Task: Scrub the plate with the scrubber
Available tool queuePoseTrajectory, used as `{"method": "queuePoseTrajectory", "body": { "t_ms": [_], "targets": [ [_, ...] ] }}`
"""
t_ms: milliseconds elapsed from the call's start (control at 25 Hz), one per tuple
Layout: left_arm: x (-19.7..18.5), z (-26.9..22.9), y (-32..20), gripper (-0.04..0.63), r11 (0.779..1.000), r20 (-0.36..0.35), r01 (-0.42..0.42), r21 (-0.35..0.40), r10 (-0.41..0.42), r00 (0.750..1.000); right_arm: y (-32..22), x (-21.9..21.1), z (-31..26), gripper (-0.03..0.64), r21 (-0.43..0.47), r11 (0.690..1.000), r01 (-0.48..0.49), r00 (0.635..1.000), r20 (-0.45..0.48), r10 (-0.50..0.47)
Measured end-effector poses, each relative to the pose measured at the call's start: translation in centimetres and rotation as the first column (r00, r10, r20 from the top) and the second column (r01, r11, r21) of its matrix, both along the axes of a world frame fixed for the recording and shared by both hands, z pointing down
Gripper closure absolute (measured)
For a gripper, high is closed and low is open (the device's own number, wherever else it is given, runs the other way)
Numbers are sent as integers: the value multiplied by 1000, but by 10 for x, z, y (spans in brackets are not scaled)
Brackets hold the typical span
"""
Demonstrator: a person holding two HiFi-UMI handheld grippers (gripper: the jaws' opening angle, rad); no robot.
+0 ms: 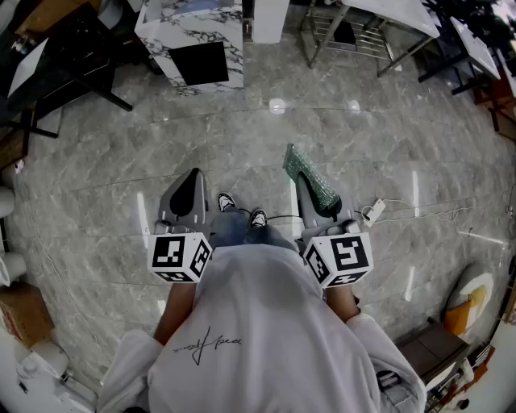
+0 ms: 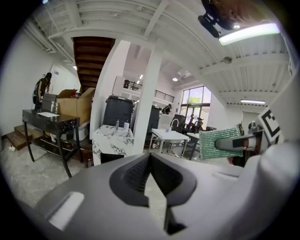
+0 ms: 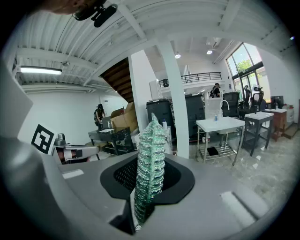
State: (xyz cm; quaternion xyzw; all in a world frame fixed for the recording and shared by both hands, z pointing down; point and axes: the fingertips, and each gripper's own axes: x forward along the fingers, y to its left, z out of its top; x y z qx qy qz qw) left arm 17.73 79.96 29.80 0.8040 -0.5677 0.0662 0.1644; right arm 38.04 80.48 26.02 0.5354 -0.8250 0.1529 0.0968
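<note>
green mesh scrubber (image 3: 149, 164): sits pinched on edge between the jaws of the right gripper (image 1: 314, 196), pressed from both sides. sticks out past the jaw tips toward the far side and glitters under the ceiling lights. hangs in the air above the floor, at the right of the person's body, tipped slightly downward.

left gripper (image 1: 192, 179): closes all the way, pad against pad, with nothing in between. hovers at the left, about level with the right gripper and well apart from it, and points the same way, a little below level.

left marker cube (image 1: 179, 256) and right marker cube (image 1: 339, 260): ride at the near ends of the two tools, with a bare forearm behind each.

white shirt (image 1: 258, 339): fills the near edge of the head view. two shoes (image 1: 226, 201): stand on the floor between the grippers.

grey marble-look floor (image 1: 363, 137): spreads out on every side. white cable (image 1: 372, 213) with a plug: lies on it just right of the right gripper.

marble-patterned counter (image 1: 193, 36) with a black front panel: stands on the far side, ahead of the left gripper. black table (image 1: 68, 48): stands far left, with cardboard boxes (image 2: 77, 105) behind it. metal-legged white table (image 1: 367, 24): stands far right.
</note>
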Motion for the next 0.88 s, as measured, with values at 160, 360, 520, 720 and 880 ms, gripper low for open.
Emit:
{"method": "queuePoseTrajectory", "body": {
  "t_ms": [160,360,520,720,880],
  "targets": [
    [-21,4,-23,589,1000,6,6,-9,-6,1000,-27,-16,-1,561,-9,1000,0,999,33,1],
    [-49,-2,-57,589,1000,-7,-1,2,1,1000,-65,-43,-13,557,-11,1000,10,996,92,-9],
    [-74,-11,-83,589,999,-23,9,34,-9,1000,-99,-68,-25,557,26,999,24,998,52,-26],
    [-108,-15,-107,589,998,-53,45,45,-43,998,-130,-99,-36,555,54,998,43,998,38,-45],
    [-123,-1,-121,589,997,-74,74,8,-74,995,-150,-107,-28,554,37,998,47,998,37,-49]
  ]
}}
